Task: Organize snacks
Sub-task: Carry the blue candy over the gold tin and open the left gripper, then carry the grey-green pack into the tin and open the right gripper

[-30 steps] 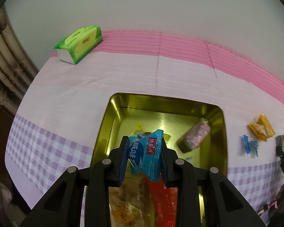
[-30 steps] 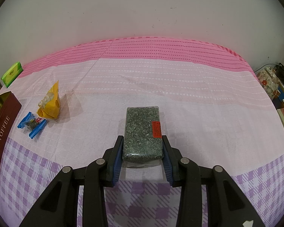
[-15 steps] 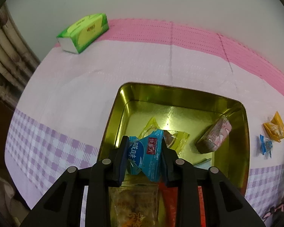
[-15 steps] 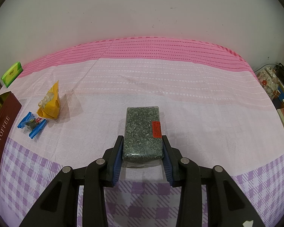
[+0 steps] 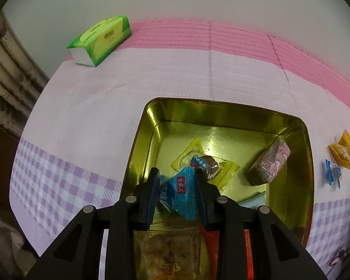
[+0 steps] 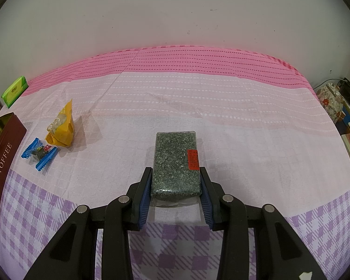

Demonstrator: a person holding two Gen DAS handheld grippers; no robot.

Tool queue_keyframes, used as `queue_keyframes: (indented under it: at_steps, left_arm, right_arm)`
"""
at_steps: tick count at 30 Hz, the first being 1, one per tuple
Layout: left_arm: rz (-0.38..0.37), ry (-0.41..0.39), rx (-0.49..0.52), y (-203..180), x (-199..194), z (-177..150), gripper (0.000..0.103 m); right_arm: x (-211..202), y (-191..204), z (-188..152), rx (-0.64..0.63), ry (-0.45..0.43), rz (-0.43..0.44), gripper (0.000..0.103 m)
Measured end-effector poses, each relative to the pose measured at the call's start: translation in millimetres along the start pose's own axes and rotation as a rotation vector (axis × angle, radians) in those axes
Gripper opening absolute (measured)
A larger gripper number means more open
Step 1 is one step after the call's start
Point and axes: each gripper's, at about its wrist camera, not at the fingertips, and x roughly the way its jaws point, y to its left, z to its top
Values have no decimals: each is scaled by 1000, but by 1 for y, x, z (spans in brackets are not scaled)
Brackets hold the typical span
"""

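Note:
My left gripper [image 5: 175, 182] is shut on a light blue snack packet [image 5: 178, 192] and hangs over the near left part of a gold tin [image 5: 149, 116]. Inside the tin lie a yellow-wrapped sweet [image 5: 205, 163], a pink-and-brown bar [image 5: 268, 163], a clear bag of biscuits [image 5: 168, 249] and a red packet [image 5: 247, 256]. My right gripper [image 6: 176, 179] is shut on a dark green speckled block [image 6: 175, 161] in clear wrap with a red label, resting on the cloth. An orange packet [image 6: 62, 126] and a blue-wrapped candy [image 6: 38, 154] lie to its left.
A green tissue pack [image 5: 100, 39] sits at the table's far left corner by the wall. The tin's dark red side reads TOFFEE [image 6: 2, 163] at the left edge of the right wrist view. A floral pot [image 6: 331, 98] and books stand off the table's right end.
The left gripper has sunk toward the tin with the blue packet, so the tin looks larger and its yellow sweet is now in sight. The right gripper has stayed still.

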Motion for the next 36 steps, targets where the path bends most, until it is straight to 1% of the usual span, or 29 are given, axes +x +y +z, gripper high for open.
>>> queue_keyframes:
  at_steps: [4,9,14,17,23,27,29,32,36]
  left_arm:
    - [-18,-1,-5,2,-3,0,32]
    - [-33,-8,0,1,-8,-2,39]
    - [-58,-20,2,1,-14,-3,41]
    - [-71,-31,6,0,-20,-5,45]
    - [-108,-62,4,-1,-34,-14,46]
    - [-109,-88,5,0,-45,-21,46]
    - [-96,-110,11,2,-53,-26,47]
    - [-83,-138,16,7,-62,-31,50]
    - [-55,-172,14,17,-71,-39,52]
  right_arm:
    - [0,0,0,0,0,0,37]
    - [0,0,0,0,0,0,37]
    - [0,0,0,-3,0,-3,37]
    - [0,-3,1,-3,0,-3,37]
    - [-1,-3,0,-1,0,1,37]
    - [-2,-4,0,1,0,4,37]
    - [-2,-3,0,1,0,5,37]
    - [-1,-2,1,-11,5,7,41]
    - [2,-3,8,-6,44,2,42]
